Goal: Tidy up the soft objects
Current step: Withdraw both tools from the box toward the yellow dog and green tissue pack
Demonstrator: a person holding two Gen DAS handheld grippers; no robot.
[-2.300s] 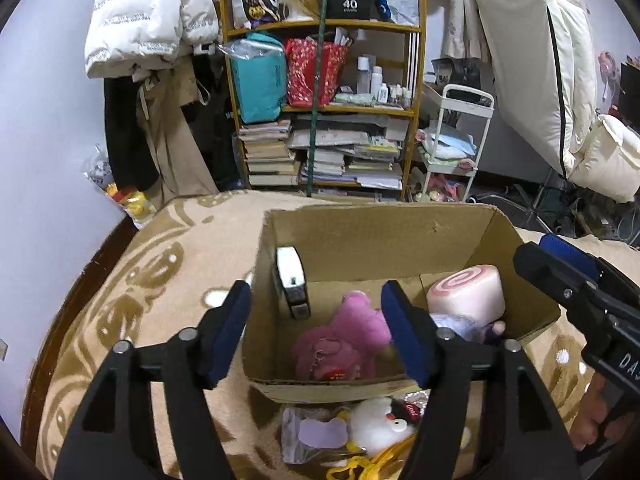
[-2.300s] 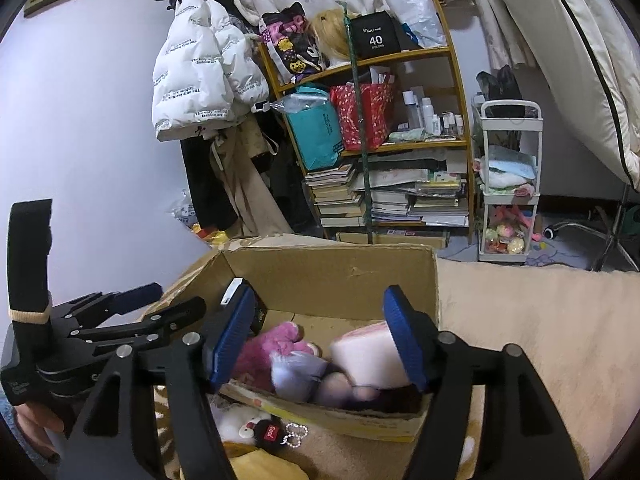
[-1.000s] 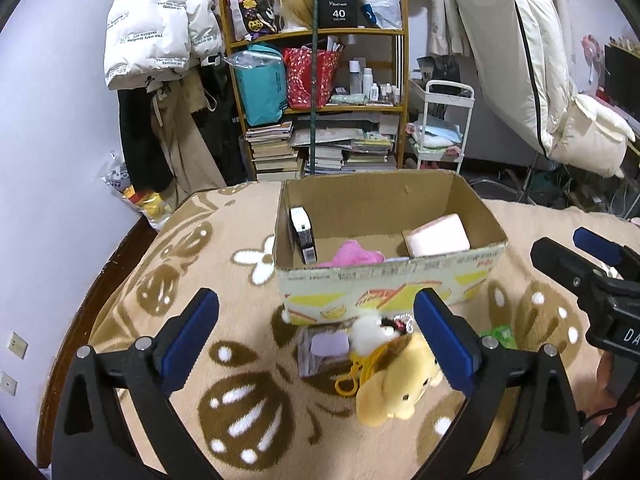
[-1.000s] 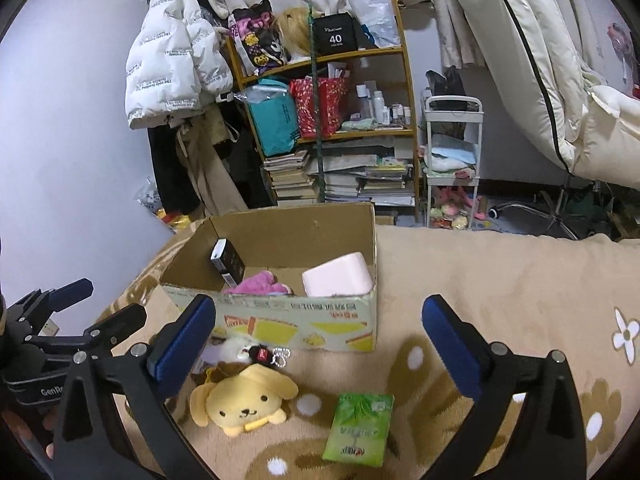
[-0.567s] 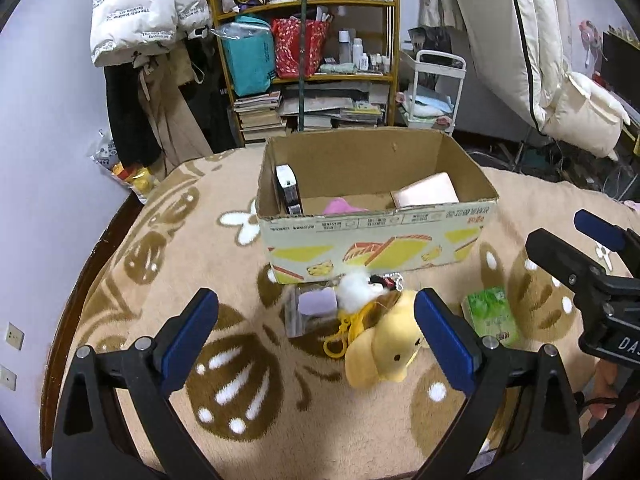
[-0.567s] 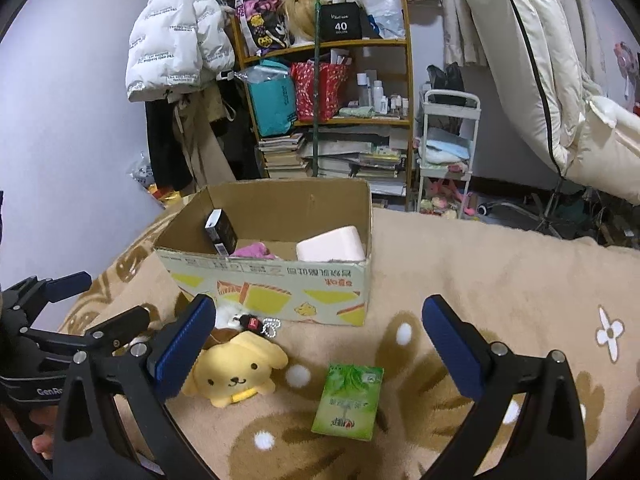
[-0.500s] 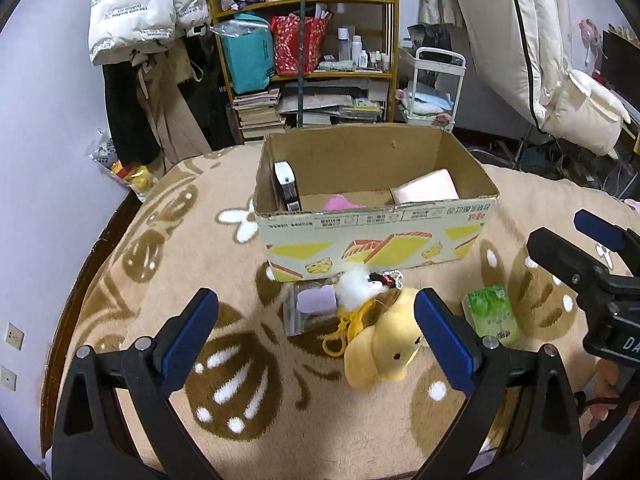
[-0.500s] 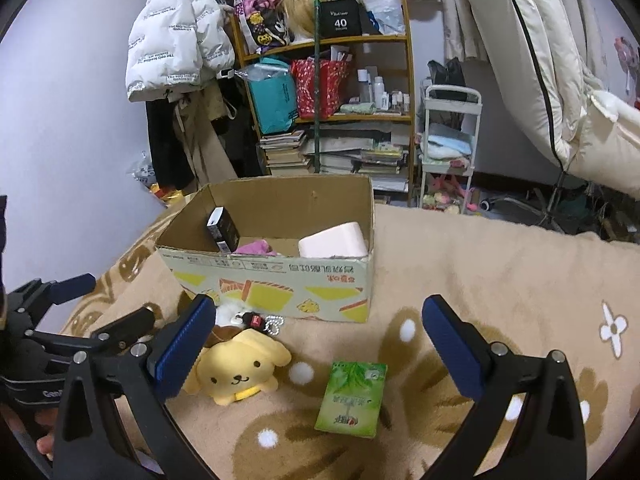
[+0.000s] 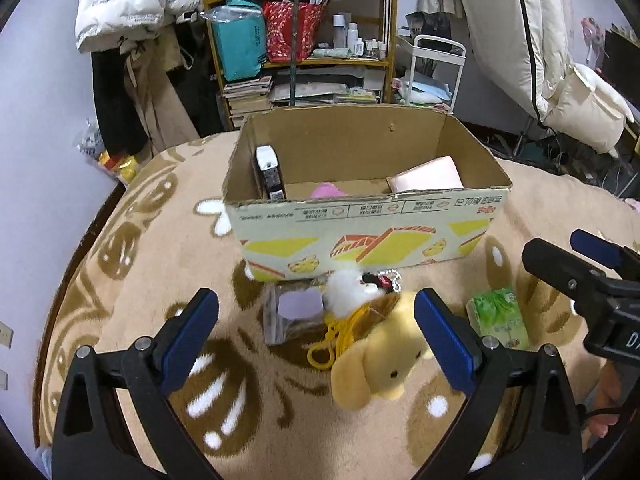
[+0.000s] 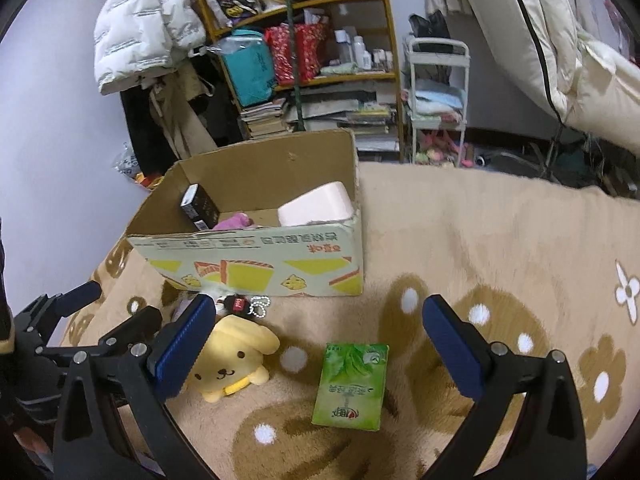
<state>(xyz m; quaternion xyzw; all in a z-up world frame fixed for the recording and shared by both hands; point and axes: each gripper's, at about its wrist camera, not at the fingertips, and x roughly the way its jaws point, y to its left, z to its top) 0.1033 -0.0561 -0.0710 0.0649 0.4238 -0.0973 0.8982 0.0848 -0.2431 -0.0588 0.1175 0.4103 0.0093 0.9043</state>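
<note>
Both wide-open, empty, the left gripper (image 9: 316, 334) should probably straddle the yellow plush (image 9: 380, 356) at its five o'clock, the right gripper (image 10: 318, 338) idle.

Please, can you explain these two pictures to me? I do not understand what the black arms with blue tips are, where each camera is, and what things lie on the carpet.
The black arms are two hand-held grippers; a person holds one in each hand, and no robot is there. Each gripper carries a wide-angle camera that looks forward between its two blue-padded fingers. One picture comes from the left gripper, the other from the right gripper. Each view also shows the other gripper at its edge.

Both grippers are open and hold nothing.

On the beige patterned carpet stands an open cardboard box. Inside it are a pink plush toy, a pale pink cushion and a small black box.

In front of the box lie a yellow plush dog, a green tissue pack, a white fluffy keychain toy and a clear plastic pouch.
</note>
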